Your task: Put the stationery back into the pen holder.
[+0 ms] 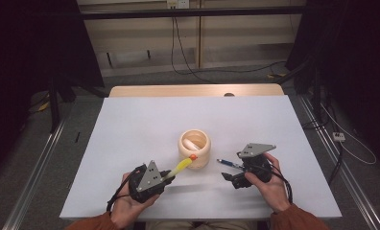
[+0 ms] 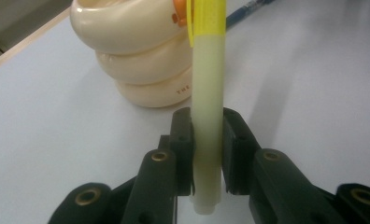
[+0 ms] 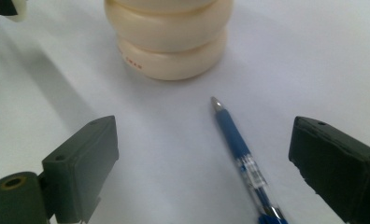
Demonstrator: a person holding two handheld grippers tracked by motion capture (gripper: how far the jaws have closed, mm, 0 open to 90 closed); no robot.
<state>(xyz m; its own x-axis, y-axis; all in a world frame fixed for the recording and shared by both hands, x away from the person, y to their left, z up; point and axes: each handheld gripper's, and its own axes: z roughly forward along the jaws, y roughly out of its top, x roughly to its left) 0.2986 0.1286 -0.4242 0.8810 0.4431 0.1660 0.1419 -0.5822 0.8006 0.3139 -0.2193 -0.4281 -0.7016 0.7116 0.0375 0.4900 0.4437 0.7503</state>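
A cream ribbed cup (image 1: 194, 148) stands at the middle of the white table (image 1: 130, 129), with a white stick-like item inside. My left gripper (image 1: 168, 176) is shut on a pale yellow highlighter (image 1: 181, 166), whose orange tip (image 1: 193, 156) rests at the cup's near rim. In the left gripper view the highlighter (image 2: 207, 93) runs up between the closed pads toward the cup (image 2: 136, 60). My right gripper (image 3: 204, 154) is open, low over the table, its jaws either side of a blue pen (image 3: 241, 158) lying flat and pointing at the cup (image 3: 169, 37).
The blue pen (image 1: 229, 164) lies just right of the cup, in front of my right gripper (image 1: 232, 166). A wooden strip (image 1: 193, 90) borders the table's far edge. Cables (image 1: 351, 143) trail on the floor to the right.
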